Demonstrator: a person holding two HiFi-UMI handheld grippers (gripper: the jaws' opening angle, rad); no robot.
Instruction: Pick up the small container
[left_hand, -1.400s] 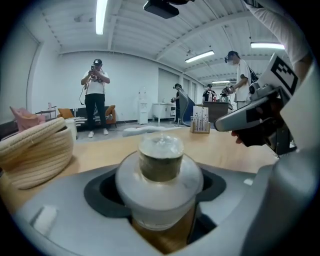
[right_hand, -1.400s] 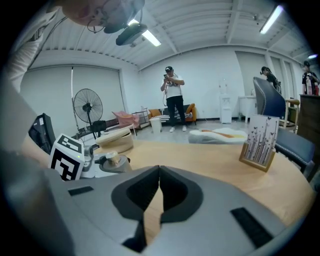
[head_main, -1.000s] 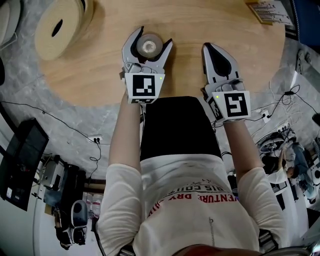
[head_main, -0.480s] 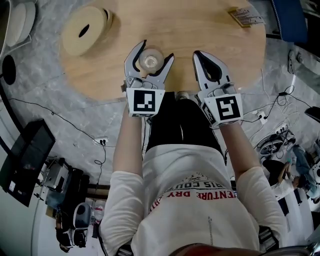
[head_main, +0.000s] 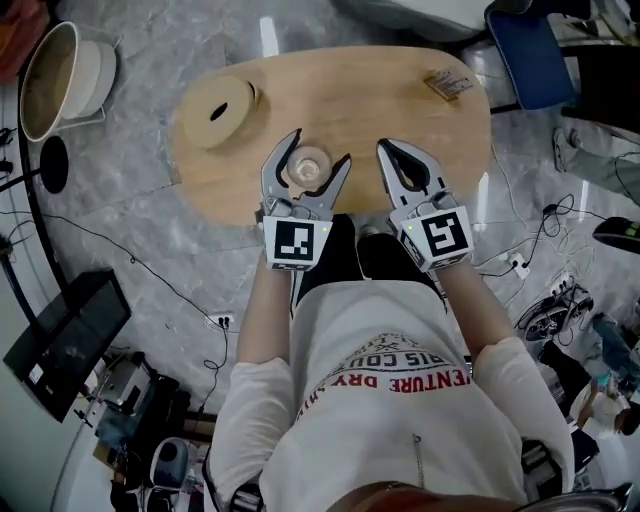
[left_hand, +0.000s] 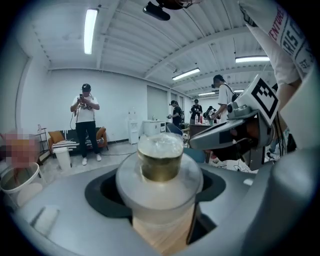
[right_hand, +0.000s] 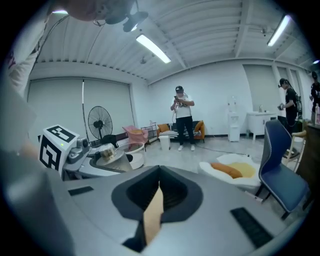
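A pale oval wooden counter (head_main: 400, 100) fills the middle of the head view. A cream flat disc with a centre hole (head_main: 218, 112) lies at its far left. Over the near edge, the left gripper (head_main: 320, 148) has its jaws clasped on the small clear round container (head_main: 308, 165). Just right of it, the right gripper (head_main: 388, 148) has its jaws pressed together, empty. A small printed card (head_main: 449, 84) lies far right.

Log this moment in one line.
left gripper: shut on small clear round container | right gripper: shut, empty | over wooden table
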